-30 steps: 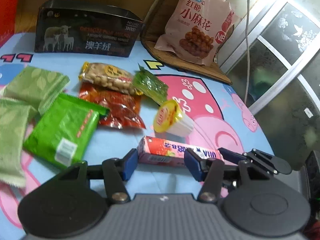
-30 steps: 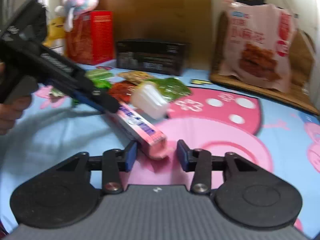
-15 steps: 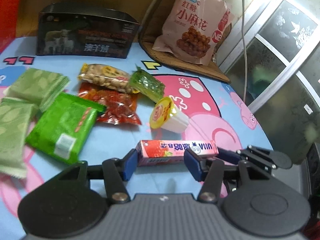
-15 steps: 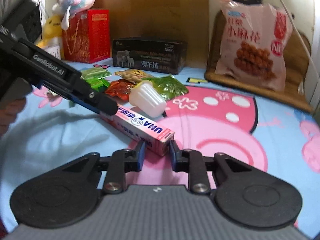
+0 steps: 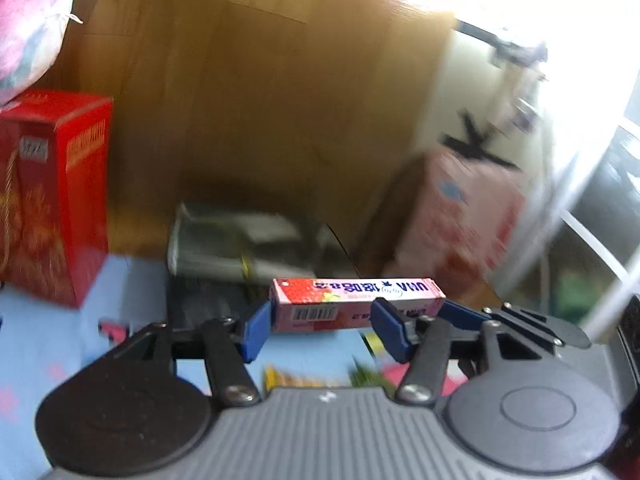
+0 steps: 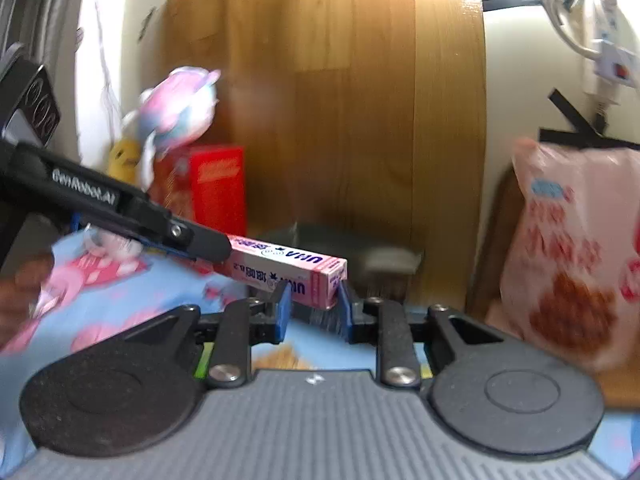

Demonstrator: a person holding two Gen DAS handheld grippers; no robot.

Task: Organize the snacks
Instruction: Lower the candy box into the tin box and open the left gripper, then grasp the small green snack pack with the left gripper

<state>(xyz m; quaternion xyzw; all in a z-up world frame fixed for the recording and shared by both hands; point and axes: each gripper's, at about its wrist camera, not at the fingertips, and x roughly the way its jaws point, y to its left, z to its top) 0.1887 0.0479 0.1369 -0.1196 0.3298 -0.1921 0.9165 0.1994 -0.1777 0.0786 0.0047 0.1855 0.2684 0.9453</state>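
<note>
A long pink candy box [image 5: 356,300] hangs in the air above the table, lying crosswise. My right gripper [image 6: 313,307] is shut on one end of the pink candy box [image 6: 296,276]. My left gripper [image 5: 326,330] has its jaws wide apart, its blue fingers [image 5: 258,330] beside the box's other end; touch is unclear. The left gripper also shows in the right wrist view [image 6: 208,246] over the far part of the box. The open black box [image 5: 244,252] sits behind on the table.
A red gift box [image 5: 52,200] stands at the left with a plush toy [image 5: 32,40] on top. A large pink snack bag [image 6: 576,256] leans at the right on a wooden tray. Loose snack packets [image 5: 304,380] lie low on the blue cartoon tablecloth [image 5: 120,284].
The candy box has been lifted off the table, held by the right gripper. Both views have tilted upward toward the black box and the wall.
</note>
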